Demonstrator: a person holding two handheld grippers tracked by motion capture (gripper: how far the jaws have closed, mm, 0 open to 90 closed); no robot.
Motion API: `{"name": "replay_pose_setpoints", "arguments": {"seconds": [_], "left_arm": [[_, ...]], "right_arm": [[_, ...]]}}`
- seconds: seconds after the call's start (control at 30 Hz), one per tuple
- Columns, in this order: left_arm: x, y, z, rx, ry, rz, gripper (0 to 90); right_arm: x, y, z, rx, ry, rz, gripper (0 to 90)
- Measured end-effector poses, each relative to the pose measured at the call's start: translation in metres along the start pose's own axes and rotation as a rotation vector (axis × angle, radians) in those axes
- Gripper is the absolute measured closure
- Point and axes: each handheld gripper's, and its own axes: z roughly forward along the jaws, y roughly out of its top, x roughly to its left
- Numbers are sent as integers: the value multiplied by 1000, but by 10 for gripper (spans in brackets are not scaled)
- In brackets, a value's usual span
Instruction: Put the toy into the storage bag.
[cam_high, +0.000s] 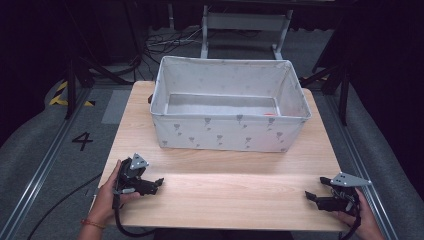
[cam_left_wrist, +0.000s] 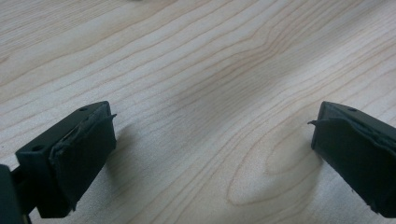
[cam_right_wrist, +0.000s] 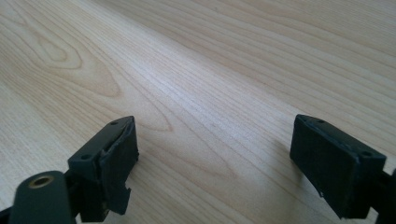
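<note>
both grippers idle low on near counter (cam_high: 225, 195), left gripper (cam_high: 159, 183) and right gripper (cam_high: 310, 196) jaws wide apart, holding nothing. fabric storage bin (cam_high: 227, 131) sits far centre, untouched; work looks unstarted.

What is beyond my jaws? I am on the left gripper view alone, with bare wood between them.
Observer: A grey fabric bin stands on the far half of the table, apart from your left hand-held gripper.
Operator: Anything in it?
Observer: A small red thing seems to lie on its floor near the right wall; it is too small to identify.
Operator: And the other hand?
Observer: The right hand-held gripper sits low at the near right corner, jaws open and holding nothing.
</note>
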Motion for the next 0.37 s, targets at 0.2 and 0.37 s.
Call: {"name": "replay_pose_setpoints", "arguments": {"seconds": [0.2, 0.37], "left_arm": [[0, 0, 0, 0, 0, 0, 2], [-1, 0, 0, 2, 1, -5, 2]], "right_arm": [[0, 0, 0, 0, 0, 0, 155], [0, 0, 0, 1, 1, 0, 150]]}}
